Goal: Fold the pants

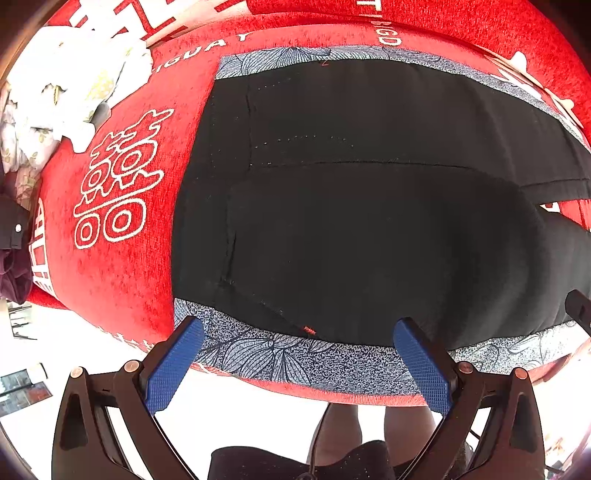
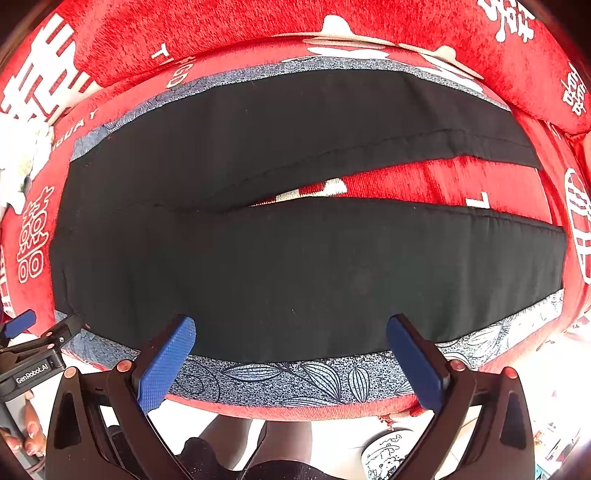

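Black pants (image 1: pixel 351 221) lie flat on a blue-grey leaf-print cloth (image 1: pixel 295 358) spread over a red sofa seat. The waist end fills the left wrist view. In the right wrist view both legs (image 2: pixel 295 266) stretch to the right with a red gap between them. My left gripper (image 1: pixel 299 350) hovers open over the near edge of the waist part, nothing between its blue pads (image 1: pixel 173 365). My right gripper (image 2: pixel 291 350) stands open over the near leg's edge, empty too. The left gripper's tip (image 2: pixel 22 325) shows at the far left of the right wrist view.
The red sofa cover (image 1: pixel 118 229) carries white printed characters; its backrest (image 2: pixel 258 26) rises behind the pants. A crumpled white floral cloth (image 1: pixel 55 92) lies at the left end of the seat. A person's legs (image 1: pixel 369 424) stand below the sofa's front edge. A hand (image 2: pixel 26 435) holds the left gripper.
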